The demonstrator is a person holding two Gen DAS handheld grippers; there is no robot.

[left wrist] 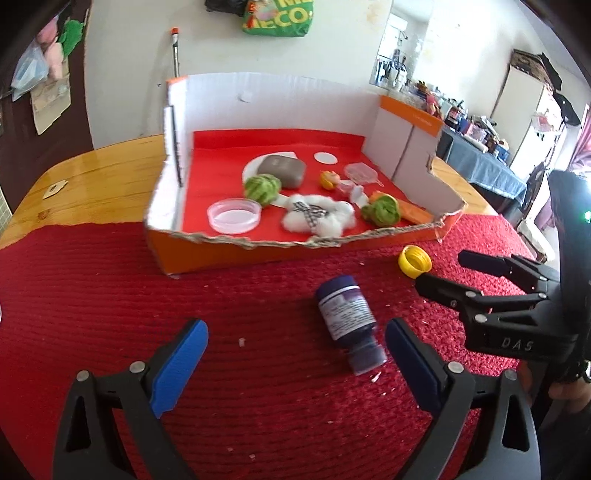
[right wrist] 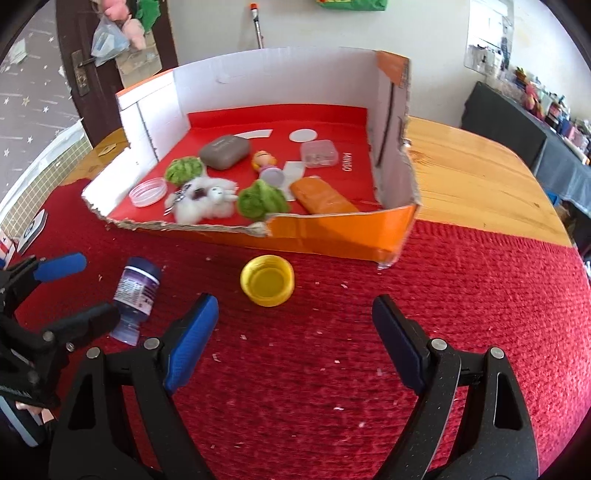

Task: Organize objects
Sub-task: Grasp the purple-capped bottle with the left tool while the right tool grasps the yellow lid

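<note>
A wooden table (right wrist: 472, 173) under a red mat (left wrist: 110, 295), a green bag (left wrist: 277, 16) on the white wall (left wrist: 122, 74), a dark door (right wrist: 74, 55).

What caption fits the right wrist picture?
Open right gripper behind a yellow cap on the red mat, before a toy-filled box.

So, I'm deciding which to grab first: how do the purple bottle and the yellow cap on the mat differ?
The purple bottle lies on its side; the yellow cap sits flat with its hollow side facing up. The bottle is long, labelled and dark; the cap is short, round and plain. The bottle lies nearer the left gripper, the cap ahead of the right gripper. Both rest on the red mat, outside the box.
</note>
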